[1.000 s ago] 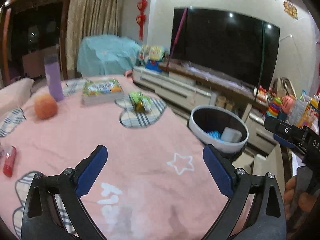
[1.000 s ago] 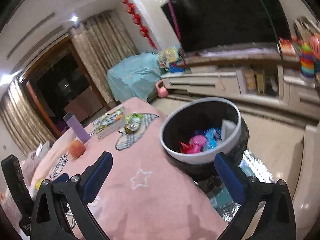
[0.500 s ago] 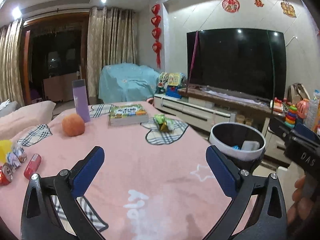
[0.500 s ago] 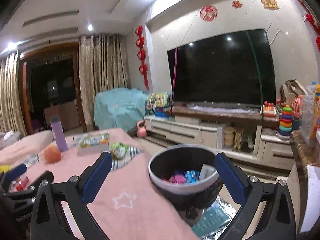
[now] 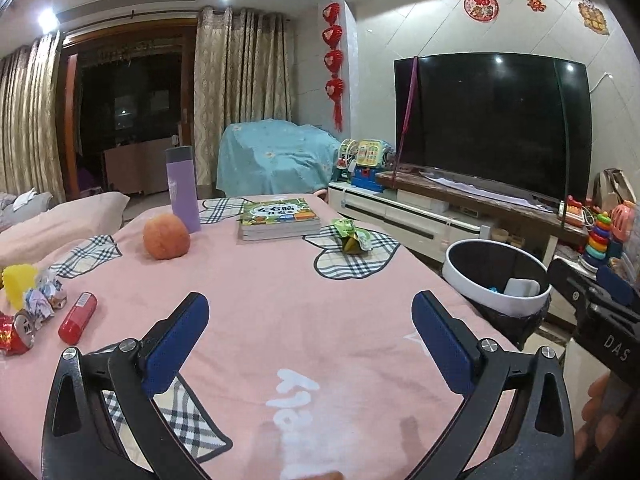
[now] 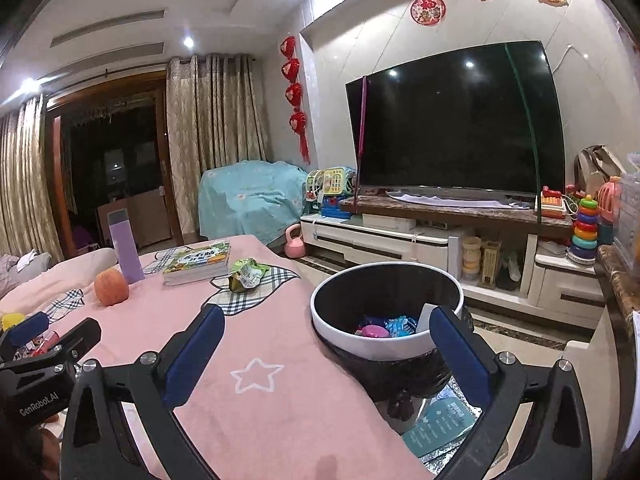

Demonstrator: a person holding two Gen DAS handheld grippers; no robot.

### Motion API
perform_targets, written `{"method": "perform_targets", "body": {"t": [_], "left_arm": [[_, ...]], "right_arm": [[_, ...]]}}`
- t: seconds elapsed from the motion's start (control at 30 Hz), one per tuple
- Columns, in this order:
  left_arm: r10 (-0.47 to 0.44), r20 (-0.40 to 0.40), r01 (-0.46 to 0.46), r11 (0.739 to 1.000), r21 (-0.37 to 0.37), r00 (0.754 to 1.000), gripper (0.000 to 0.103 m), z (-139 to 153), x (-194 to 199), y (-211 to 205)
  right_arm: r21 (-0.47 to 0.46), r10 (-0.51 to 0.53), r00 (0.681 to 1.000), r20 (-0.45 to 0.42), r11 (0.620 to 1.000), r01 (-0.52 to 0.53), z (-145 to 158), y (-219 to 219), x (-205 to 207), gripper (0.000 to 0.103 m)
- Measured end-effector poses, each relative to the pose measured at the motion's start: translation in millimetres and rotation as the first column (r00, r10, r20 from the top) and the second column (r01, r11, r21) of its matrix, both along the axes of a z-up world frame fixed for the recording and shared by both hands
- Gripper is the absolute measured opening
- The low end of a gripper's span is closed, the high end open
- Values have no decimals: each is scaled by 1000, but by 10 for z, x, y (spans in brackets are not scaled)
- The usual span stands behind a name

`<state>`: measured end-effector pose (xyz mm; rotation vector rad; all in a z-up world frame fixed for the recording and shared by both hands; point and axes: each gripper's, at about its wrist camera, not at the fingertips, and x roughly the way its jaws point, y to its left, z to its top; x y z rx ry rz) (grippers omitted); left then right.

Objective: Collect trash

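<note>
Left wrist view
My left gripper [image 5: 310, 326]: jaws spread wide with nothing between them; I have it hovering over the pink tablecloth [image 5: 280, 288].
Trash I can see: a green wrapper [image 5: 352, 234] lies on a plaid heart patch toward the far right of the table. A red tube [image 5: 77, 317] lies at the left edge, with a crushed can [image 5: 18, 330] and crumpled wrappers [image 5: 42, 298] just beside it.
Yellow thing [image 5: 17, 285]: sits behind that pile; I cannot tell what it is.
Other items: an orange [image 5: 166, 236] sits near a purple bottle [image 5: 183, 189], and a stack of books [image 5: 279, 219] lies to their right.
Bin [image 5: 496, 280]: white-rimmed, beside the table's right edge, with a white piece and a bit of blue visible inside.
My right gripper [image 5: 596, 312]: only its dark body shows at the right edge, so this view does not tell me how the jaws stand.

Right wrist view
My right gripper [image 6: 328, 344]: jaws wide apart and empty; I hold it above the table's edge, with the bin [image 6: 340, 326] straight ahead between the fingers.
Bin contents: pink and blue wrappers [image 6: 384, 326] lie at the bottom.
Green wrapper [image 6: 246, 274]: on the table, on the plaid patch, well apart from the bin.
Books [image 6: 198, 263], bottle [image 6: 125, 246], orange [image 6: 111, 287]: farther back on the left.
Left gripper [image 6: 52, 340]: comes in low at the left, body only.
</note>
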<state>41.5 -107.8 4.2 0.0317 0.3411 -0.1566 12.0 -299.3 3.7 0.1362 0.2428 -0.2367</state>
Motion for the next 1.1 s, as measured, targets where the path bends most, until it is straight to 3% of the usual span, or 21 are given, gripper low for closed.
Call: {"method": "perform_targets", "body": {"t": [0.57, 1.1], "left_arm": [[13, 5, -13, 1000, 1, 1000, 103, 8, -1, 20], [25, 8, -25, 1000, 12, 1000, 103, -15, -8, 3]], "right_arm": [[-36, 13, 1000, 24, 999, -12, 11, 79, -49, 103], [-15, 16, 1000, 17, 1000, -16, -16, 44, -17, 103]]}}
